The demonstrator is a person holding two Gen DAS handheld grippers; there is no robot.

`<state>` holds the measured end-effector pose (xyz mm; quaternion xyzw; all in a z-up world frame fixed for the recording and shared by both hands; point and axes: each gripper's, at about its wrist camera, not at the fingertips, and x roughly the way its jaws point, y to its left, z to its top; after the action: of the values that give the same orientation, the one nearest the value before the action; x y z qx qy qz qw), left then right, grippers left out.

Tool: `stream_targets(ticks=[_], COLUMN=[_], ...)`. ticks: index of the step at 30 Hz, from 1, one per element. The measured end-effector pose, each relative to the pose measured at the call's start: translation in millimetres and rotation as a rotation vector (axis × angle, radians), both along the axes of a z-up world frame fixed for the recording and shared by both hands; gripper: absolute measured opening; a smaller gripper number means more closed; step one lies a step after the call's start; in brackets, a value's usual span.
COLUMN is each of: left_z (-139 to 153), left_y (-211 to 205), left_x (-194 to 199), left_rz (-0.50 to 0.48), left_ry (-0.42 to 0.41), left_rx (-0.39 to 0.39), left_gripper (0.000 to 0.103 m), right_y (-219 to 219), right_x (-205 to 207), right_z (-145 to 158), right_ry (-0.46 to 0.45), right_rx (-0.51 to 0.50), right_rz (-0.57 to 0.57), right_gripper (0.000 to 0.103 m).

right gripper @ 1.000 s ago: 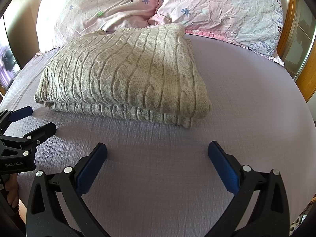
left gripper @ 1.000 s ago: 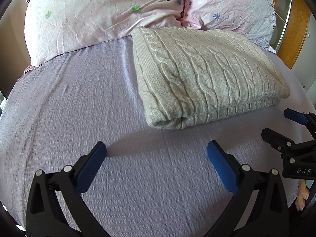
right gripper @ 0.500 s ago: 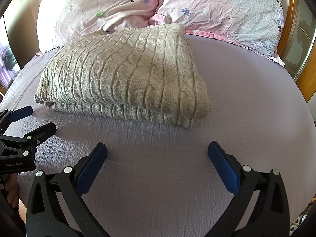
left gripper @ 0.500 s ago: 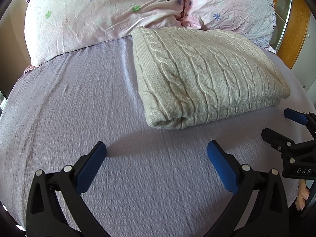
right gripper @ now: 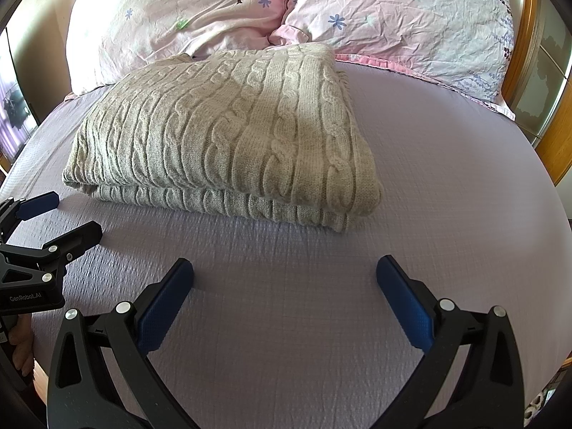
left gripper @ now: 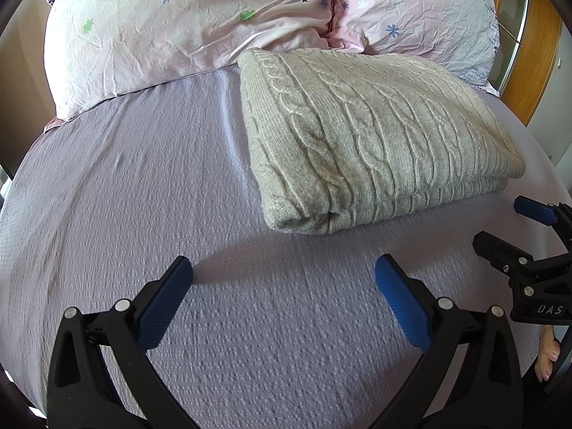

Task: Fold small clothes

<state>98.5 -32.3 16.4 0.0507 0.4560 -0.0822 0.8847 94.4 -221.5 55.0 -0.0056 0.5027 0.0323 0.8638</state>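
A beige cable-knit sweater (left gripper: 371, 136) lies folded into a thick rectangle on the lilac bed sheet (left gripper: 143, 186), near the pillows. It also shows in the right wrist view (right gripper: 228, 136). My left gripper (left gripper: 284, 279) is open and empty, above the sheet a short way in front of the sweater's near left corner. My right gripper (right gripper: 284, 279) is open and empty, in front of the sweater's near right corner. Each gripper shows at the edge of the other's view: the right gripper (left gripper: 507, 228) and the left gripper (right gripper: 68, 218).
Two pink floral pillows (left gripper: 186, 25) (right gripper: 404, 18) lean at the head of the bed behind the sweater. A wooden bed frame (left gripper: 536, 39) stands at the far right. Bare sheet (right gripper: 464, 164) lies right of the sweater.
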Motion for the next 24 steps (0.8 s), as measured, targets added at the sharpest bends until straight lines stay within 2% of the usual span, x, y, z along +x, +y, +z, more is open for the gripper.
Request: stream_targets(ticks=[24], left_z=[0.2], left_y=[0.3], left_x=[-0.1], left_rz=[-0.001], left_ry=[-0.01], left_rx=[0.001], left_gripper=[0.101], right_y=[0.2], right_x=[-0.2], right_z=[0.4], right_ry=[0.0], right_rx=[0.0], right_rz=[0.001], right_gripper=[0.102])
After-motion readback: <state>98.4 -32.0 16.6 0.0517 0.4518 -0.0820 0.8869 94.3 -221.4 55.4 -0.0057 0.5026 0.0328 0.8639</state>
